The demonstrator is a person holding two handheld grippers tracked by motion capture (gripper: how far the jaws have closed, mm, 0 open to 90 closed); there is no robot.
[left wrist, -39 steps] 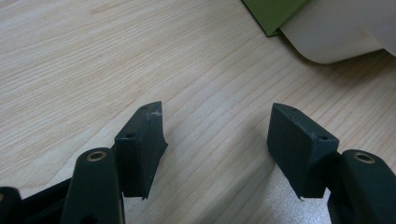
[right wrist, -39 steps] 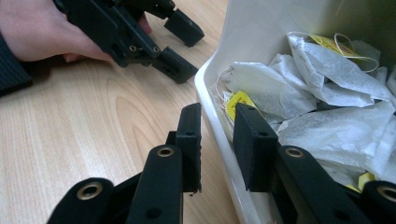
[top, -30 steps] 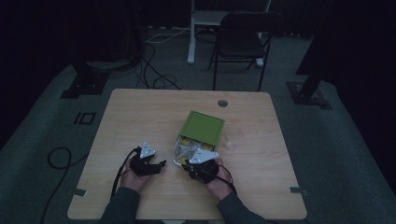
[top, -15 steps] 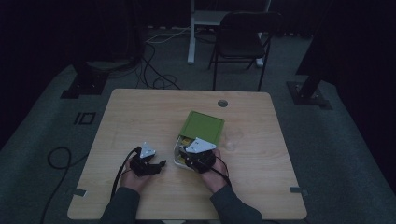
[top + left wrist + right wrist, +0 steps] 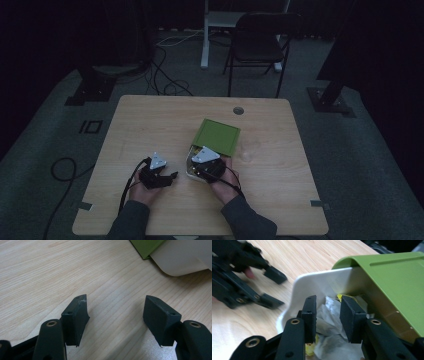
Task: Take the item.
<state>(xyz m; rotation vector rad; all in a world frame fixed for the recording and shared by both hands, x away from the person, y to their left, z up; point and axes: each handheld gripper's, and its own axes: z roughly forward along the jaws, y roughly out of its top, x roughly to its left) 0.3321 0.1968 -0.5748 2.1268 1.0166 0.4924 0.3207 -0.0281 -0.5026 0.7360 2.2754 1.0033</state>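
Green lid (image 5: 392,280) hides box's far contents; wrappers (image 5: 329,322) blurred

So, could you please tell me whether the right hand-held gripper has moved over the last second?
Yes: the right hand-held gripper has edged forward over the white container, toward the green lid.

My left gripper (image 5: 159,176) rests low over the table with its jaws spread wide and empty, while my right gripper (image 5: 206,168) tilts down beside it, jaws just opening, parted a little.
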